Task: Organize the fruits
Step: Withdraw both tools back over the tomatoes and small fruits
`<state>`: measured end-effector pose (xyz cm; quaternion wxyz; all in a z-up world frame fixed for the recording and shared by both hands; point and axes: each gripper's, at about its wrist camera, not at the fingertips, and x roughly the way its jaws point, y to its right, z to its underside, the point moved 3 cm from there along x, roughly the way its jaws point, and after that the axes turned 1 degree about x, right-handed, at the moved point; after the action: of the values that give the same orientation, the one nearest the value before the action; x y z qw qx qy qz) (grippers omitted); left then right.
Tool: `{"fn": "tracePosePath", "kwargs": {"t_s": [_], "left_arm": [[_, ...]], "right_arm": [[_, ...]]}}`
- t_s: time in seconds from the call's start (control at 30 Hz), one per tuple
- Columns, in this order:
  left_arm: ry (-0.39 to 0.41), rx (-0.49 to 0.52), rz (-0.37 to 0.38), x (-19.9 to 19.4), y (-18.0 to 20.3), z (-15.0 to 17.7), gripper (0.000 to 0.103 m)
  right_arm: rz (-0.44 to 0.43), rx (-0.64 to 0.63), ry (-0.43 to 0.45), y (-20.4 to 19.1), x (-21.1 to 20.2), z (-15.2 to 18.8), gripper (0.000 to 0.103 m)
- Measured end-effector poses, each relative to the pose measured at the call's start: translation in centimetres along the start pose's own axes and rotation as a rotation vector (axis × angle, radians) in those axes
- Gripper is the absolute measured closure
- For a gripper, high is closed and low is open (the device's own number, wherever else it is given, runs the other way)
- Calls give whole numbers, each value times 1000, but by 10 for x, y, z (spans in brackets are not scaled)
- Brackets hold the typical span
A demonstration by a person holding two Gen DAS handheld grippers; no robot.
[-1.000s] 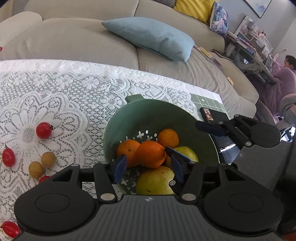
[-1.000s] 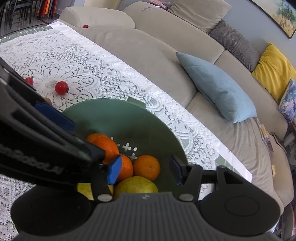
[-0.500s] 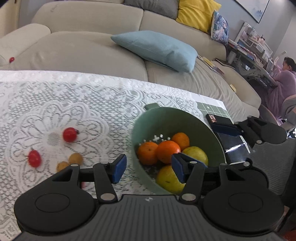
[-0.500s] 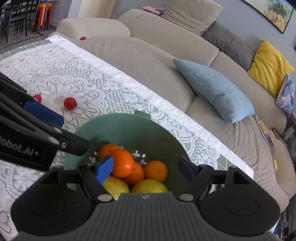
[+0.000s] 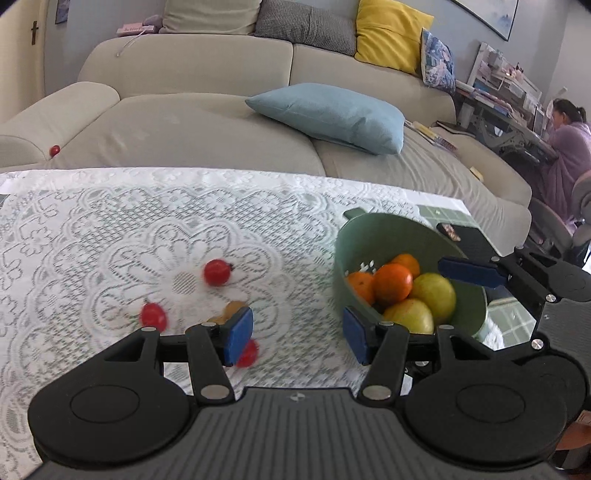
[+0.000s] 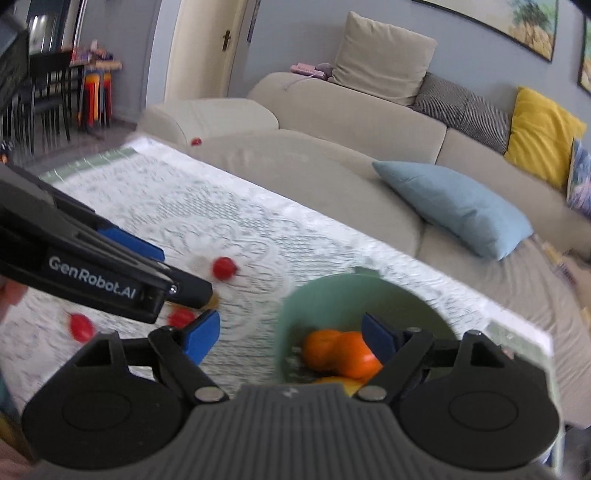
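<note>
Beige sofa [image 5: 207, 122] seating fills the room behind the desk [image 5: 74, 229], which is spread with a white lace cloth [image 5: 258, 206]; a pale blue cushion [image 5: 332, 114] lies on the seat, a yellow cushion [image 5: 391, 35] leans on the backrest, and one small red fruit [image 5: 55, 150] sits on the sofa near its arm. At the far right a person in a purple top [image 5: 569, 147] sits at a cluttered work desk [image 5: 517, 122]. On the lace, toward the desk's right end, stands a green colander bowl [image 5: 369, 236] holding oranges [image 5: 393, 282] and yellow-green pears [image 5: 436, 293]. Left of it, well apart, small red fruits [image 5: 218, 272] and a couple of brownish ones [image 5: 234, 308] lie scattered over the flower pattern, blurred. The left gripper [image 5: 297, 332] hovers above the cloth between the scattered fruits and the bowl, its jaws partly apart with nothing between them; one blue pad partly hides a red fruit. The right gripper [image 6: 291, 336] hangs over the bowl's near left rim, its jaws having just been opening, now wide and holding nothing, with the oranges showing behind its right pad. In the right wrist view the left gripper's black body crosses the lower left and covers part of the scattered fruit.
</note>
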<state>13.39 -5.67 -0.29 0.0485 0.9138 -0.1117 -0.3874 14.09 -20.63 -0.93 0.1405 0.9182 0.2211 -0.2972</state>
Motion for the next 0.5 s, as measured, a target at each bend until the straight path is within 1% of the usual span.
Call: {"fn": "tracePosePath", "kwargs": {"t_s": [0.17,0.3,0.33,0.43,0.5], "left_arm": [[-3,7,-1,-15,-23,15,38],[0,7,25,-23,-41,29,38],[3,13,29,-26,-45,32,38],[16,36,31,-30,-54,43,38],[17,52,33,-30,-58,51,38]], "right_arm": [[-50,110,0,-23,0,12,22],[-81,185,-4,-39,5,22,22],[-86,200,-2,-43,7,25,24],[-69,197,11,-57,11,30,25],[-48,179,25,-67,14,33,28]]}}
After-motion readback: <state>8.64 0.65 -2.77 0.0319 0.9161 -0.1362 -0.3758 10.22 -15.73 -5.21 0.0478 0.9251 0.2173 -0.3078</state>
